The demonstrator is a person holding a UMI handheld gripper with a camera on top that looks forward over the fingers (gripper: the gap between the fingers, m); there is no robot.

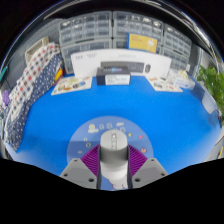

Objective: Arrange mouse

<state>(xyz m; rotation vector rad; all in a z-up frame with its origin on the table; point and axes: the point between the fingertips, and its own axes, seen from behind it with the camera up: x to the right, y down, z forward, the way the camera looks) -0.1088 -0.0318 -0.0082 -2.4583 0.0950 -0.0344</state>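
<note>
A grey and white computer mouse (114, 152) sits between my two fingers, with its front end pointing ahead. Both purple pads (91, 160) press against its sides. My gripper (113, 166) is shut on the mouse and holds it over a grey round mouse mat (92, 128) with small printed figures, which lies on a blue tabletop (60, 125). The mat's rear part is hidden under the mouse and the fingers.
A white shelf unit (110, 62) with small boxes and items stands along the far edge of the table. A patterned cloth (35, 75) hangs at the left. A green plant (212, 85) stands at the right. Blue table surface stretches ahead and to both sides.
</note>
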